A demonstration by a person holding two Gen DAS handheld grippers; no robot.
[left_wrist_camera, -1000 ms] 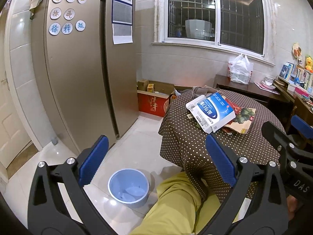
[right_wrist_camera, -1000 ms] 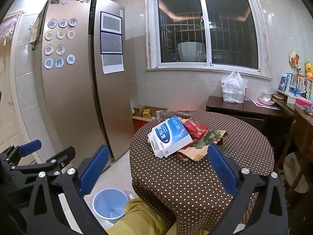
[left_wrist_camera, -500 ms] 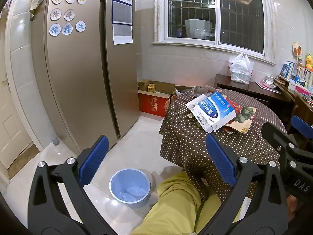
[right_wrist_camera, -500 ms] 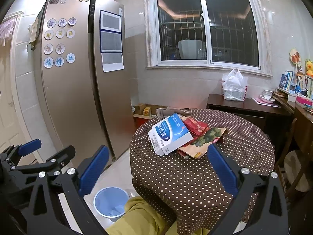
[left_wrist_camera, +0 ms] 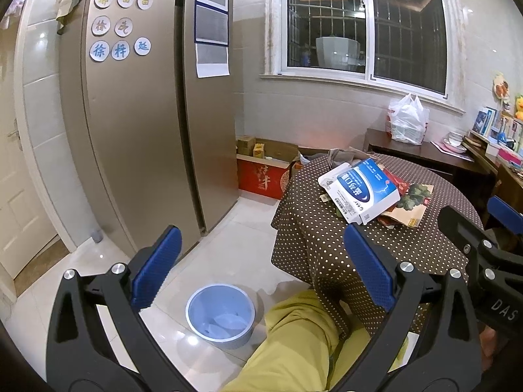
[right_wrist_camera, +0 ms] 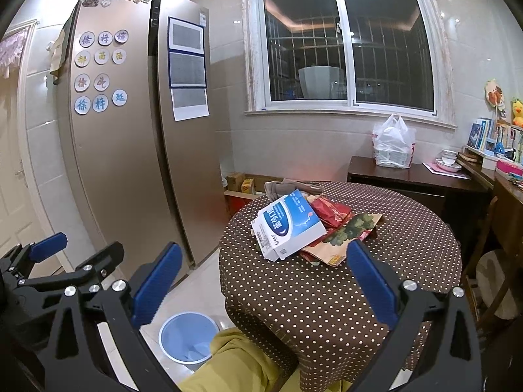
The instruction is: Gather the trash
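Both the left gripper point(left_wrist_camera: 261, 261) and the right gripper point(right_wrist_camera: 263, 277) hang spread wide and empty. The blue box point(right_wrist_camera: 289, 225) lies mid-frame on the dotted table point(right_wrist_camera: 343, 281), seemingly nearer the right gripper; the bin point(left_wrist_camera: 220, 313) sits lower left.

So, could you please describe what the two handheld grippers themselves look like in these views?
Both the left gripper and the right gripper have matte black, skeletal linkage arms joined by silver screws and bolts. Each finger ends in a blue textured pad. White "DAS" lettering marks the right one's body. No cables or sleeves show.
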